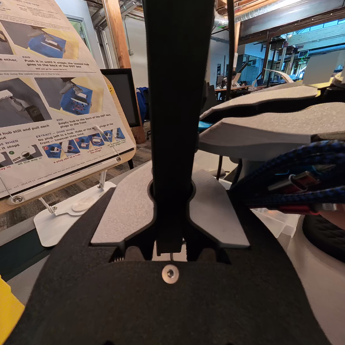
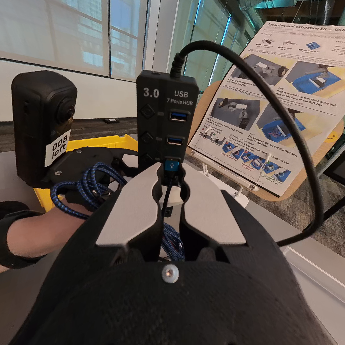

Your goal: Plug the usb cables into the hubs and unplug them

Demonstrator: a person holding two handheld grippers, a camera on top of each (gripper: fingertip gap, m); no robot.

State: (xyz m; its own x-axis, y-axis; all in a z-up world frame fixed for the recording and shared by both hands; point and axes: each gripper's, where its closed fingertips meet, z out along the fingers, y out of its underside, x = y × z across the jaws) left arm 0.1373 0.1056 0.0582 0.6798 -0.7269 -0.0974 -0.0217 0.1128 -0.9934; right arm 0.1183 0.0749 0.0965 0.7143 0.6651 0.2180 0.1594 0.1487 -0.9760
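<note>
- In the left wrist view, the hub (image 1: 179, 112) stands upright between the left claw's (image 1: 172, 205) fingers.
- The instruction sheet on its stand (image 1: 56, 112) is to its left, the right claw (image 1: 261, 119) to its right.
- In the right wrist view, the right claw (image 2: 170, 179) sits just below the hub (image 2: 166, 115), around the plug (image 2: 171, 165) in its lowest visible port.
- The bin (image 2: 104, 143) lies behind-left, on the tabletop (image 2: 270, 220).

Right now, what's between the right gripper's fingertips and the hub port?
In the right wrist view, only the blue USB plug: it sits between the right gripper tips, its front already in the lowest visible port of the black hub. No gap shows.
</note>
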